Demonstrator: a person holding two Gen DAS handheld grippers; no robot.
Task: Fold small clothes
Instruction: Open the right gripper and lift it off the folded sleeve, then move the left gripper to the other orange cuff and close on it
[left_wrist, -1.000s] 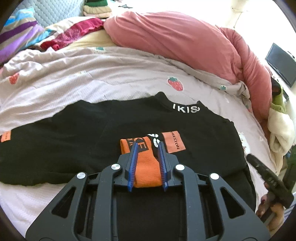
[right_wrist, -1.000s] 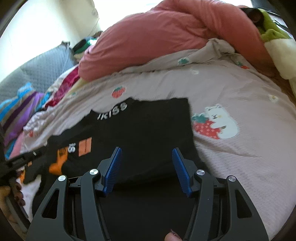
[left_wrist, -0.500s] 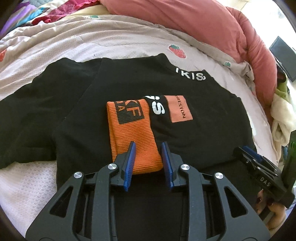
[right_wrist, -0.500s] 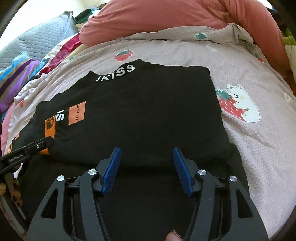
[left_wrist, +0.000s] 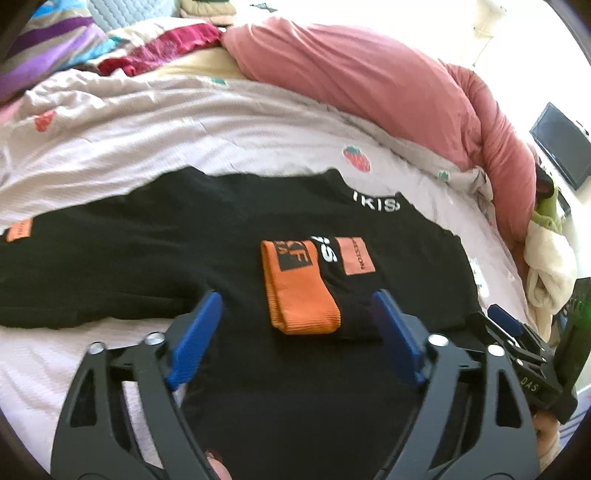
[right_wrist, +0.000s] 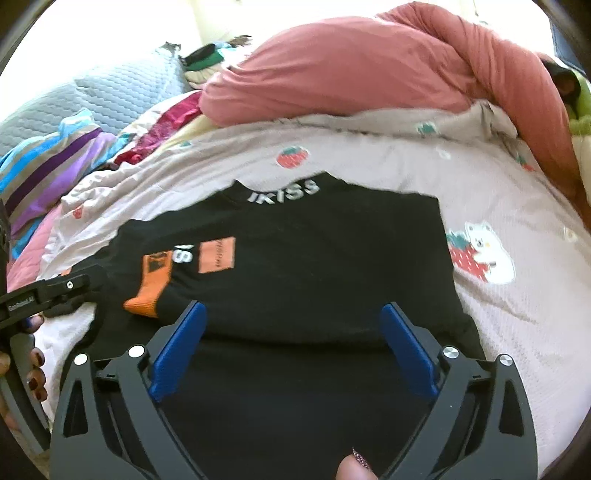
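A black sweatshirt (left_wrist: 155, 243) with white collar lettering and orange patches lies flat on the bed; it also shows in the right wrist view (right_wrist: 317, 258). One sleeve is folded across the chest, its orange cuff (left_wrist: 299, 291) lying free on the body; the cuff also shows in the right wrist view (right_wrist: 149, 286). My left gripper (left_wrist: 295, 317) is open, its jaws wide apart just short of the cuff. My right gripper (right_wrist: 293, 325) is open and empty above the lower body. The other sleeve (left_wrist: 55, 258) stretches out left.
The bed sheet (right_wrist: 498, 206) with strawberry prints lies under the sweatshirt. A pink duvet (left_wrist: 388, 81) is heaped at the back. Striped and red clothes (left_wrist: 55, 40) lie at the back left. A dark screen (left_wrist: 561, 147) stands at the right.
My left gripper has opened and let go of the orange cuff, which now lies on the sweatshirt's body. Both grippers have pulled back a little. The right one stayed open.
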